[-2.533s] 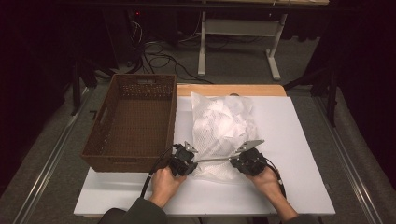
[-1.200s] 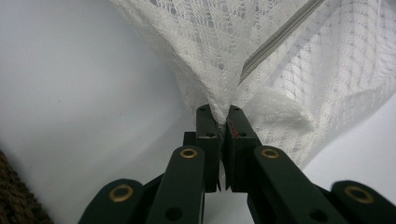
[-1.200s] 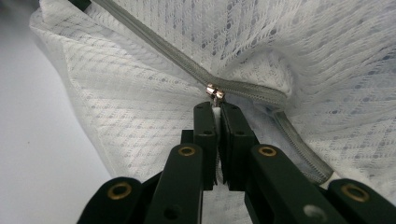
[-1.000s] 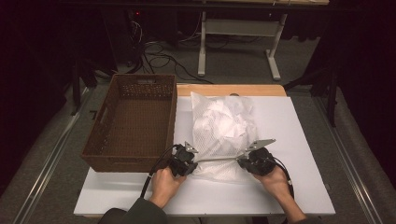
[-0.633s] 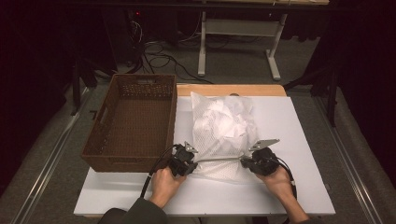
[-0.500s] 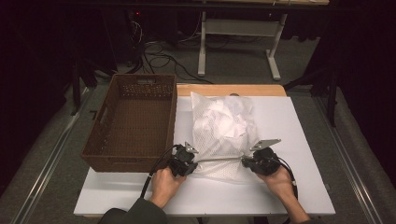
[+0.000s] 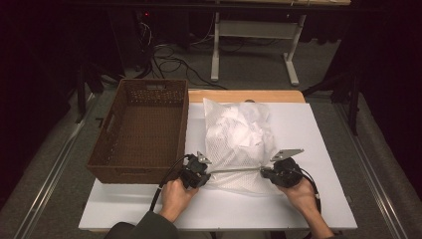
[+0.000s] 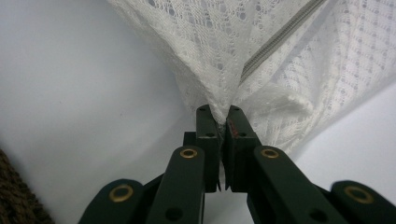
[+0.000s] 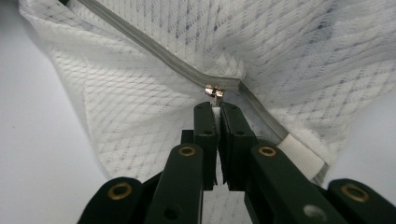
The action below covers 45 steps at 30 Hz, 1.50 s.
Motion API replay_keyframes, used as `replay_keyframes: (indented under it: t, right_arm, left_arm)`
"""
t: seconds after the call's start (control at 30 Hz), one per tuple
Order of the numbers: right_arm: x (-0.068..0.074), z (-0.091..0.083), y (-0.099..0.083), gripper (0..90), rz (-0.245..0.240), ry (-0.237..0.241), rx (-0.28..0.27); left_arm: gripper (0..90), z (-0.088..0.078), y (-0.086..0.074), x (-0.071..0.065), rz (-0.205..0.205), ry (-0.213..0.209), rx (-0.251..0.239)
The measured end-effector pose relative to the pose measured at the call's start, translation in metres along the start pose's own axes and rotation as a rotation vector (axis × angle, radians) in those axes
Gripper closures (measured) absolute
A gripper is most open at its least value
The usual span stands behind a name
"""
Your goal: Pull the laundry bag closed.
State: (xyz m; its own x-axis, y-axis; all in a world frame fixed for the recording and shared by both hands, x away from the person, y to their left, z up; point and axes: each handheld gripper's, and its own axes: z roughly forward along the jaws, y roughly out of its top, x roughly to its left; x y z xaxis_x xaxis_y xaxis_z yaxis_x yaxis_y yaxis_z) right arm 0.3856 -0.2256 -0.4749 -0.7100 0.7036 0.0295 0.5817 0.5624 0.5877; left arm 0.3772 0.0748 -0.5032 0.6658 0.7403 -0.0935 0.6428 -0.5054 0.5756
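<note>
Mesh laundry bag (image 7: 238, 142) is pinched at both ends of its near edge. Starting from the right tool (image 7: 275, 173), its jaws are closed on the zipper pull (image 9: 214, 91), while the left tool (image 7: 195, 173) is clamped on the bag's corner fabric (image 8: 219, 105) (holding it taut, I judge). Between them the zipper (image 7: 234, 170) runs level across the surface (image 7: 318, 129), so its long axis points straight from one tool to the other; any slide of the pull must follow that line. The bag's bulk lies beyond both, beside the wicker basket (image 7: 142, 129).
</note>
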Motion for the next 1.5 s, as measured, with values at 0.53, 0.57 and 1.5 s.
replay_keyframes:
  t: [0.53, 0.57, 1.5]
  right_arm:
    - [-0.01, -0.006, -0.004, 87.2, 0.039, -0.026, 0.0]
    - [-0.01, -0.006, -0.004, 87.2, 0.042, -0.026, 0.0]
    - [-0.026, -0.008, -0.015, 87.1, 0.095, -0.034, 0.015]
  left_arm:
    - [86.1, 0.0, 0.0, -0.001, 0.002, 0.009, 0.002]
    - [86.1, 0.0, 0.0, -0.001, 0.002, 0.006, 0.002]
    - [86.7, -0.003, 0.001, -0.009, 0.05, 0.088, 0.018]
